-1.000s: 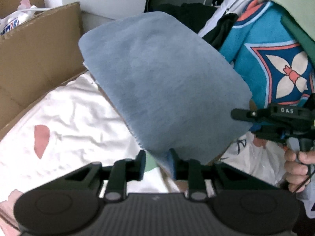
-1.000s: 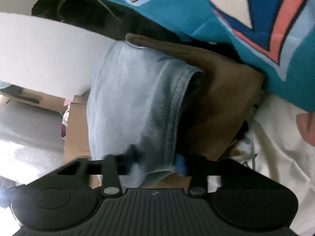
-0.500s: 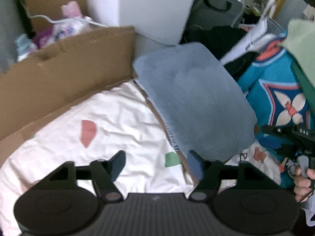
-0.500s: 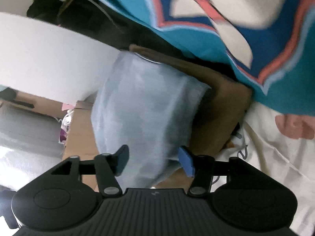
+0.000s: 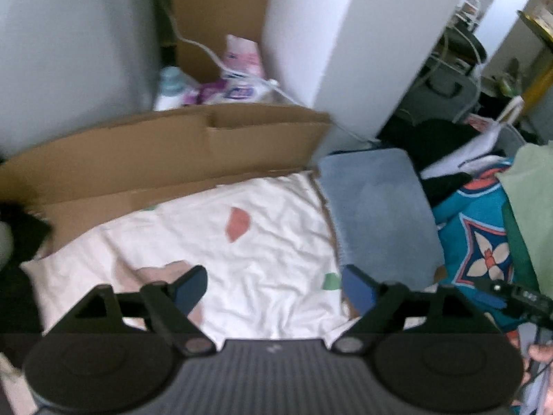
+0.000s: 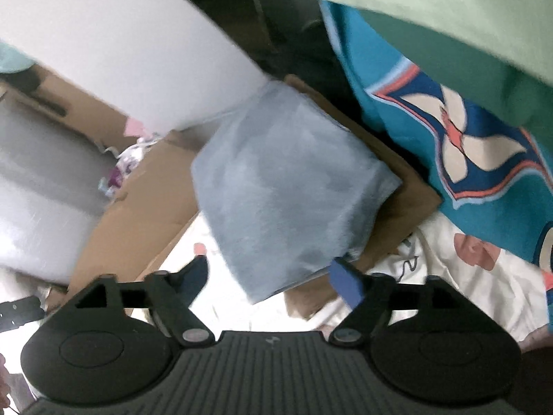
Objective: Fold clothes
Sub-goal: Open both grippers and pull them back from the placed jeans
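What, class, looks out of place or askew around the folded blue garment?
The folded blue garment lies neat but skewed, on a sheet of cardboard instead of the white bedsheet. Unfolded clothes are heaped untidily right beside it. Nothing looks spilled or damaged.

White sheet [image 5: 276, 242] under cardboard [image 5: 166, 159] (flattened)

A folded blue-grey garment [image 5: 376, 214] of soft, matt, slightly napped cloth is seen. The white sheet [image 5: 269, 242] is thin wrinkled cloth printed with flat coloured patches. The cardboard [image 5: 166, 152] is dull brown corrugated paperboard. The teal patterned fabric [image 6: 449, 131] is smooth printed cloth. Matt black ribbed plastic forms the left gripper [image 5: 273, 287] body, with blue pads.
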